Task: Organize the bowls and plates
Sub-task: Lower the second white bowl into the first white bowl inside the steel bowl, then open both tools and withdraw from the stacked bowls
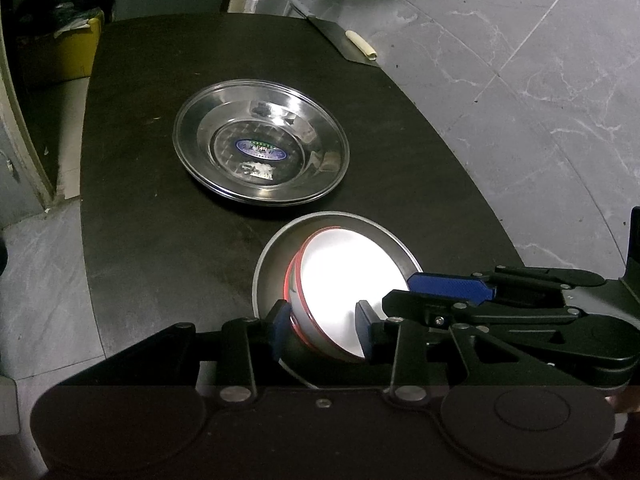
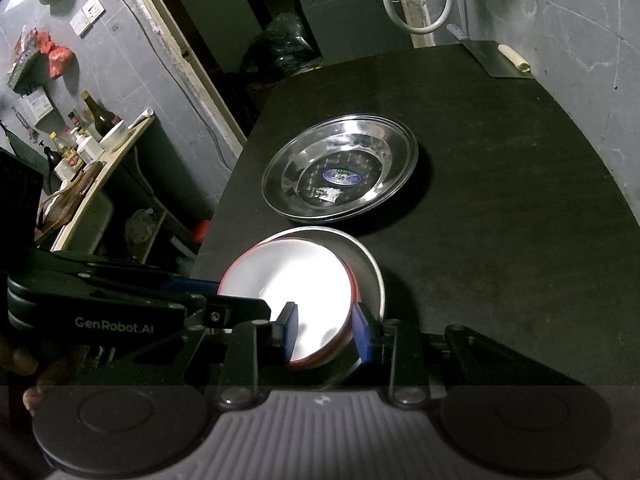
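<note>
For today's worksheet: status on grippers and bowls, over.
Left gripper open astride white bowl rim. Right gripper likewise, grip unclear. Bowl in steel pan. Nothing blocking.

Only readable bit is "GenRobot.AI" on the left gripper (image 2: pixel 324 330) body. The steel plate (image 2: pixel 340 168) sticker is too blurry.

The bowl (image 1: pixel 352 280) is white with a red rim. The steel plate (image 1: pixel 260 144) carries a blue oval sticker; the desk (image 1: pixel 160 220) is black.

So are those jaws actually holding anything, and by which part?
The right gripper seems to hold the white bowl by its near rim, jaws either side of the wall. The left gripper straddles that rim too; whether it grips cannot be told.
</note>
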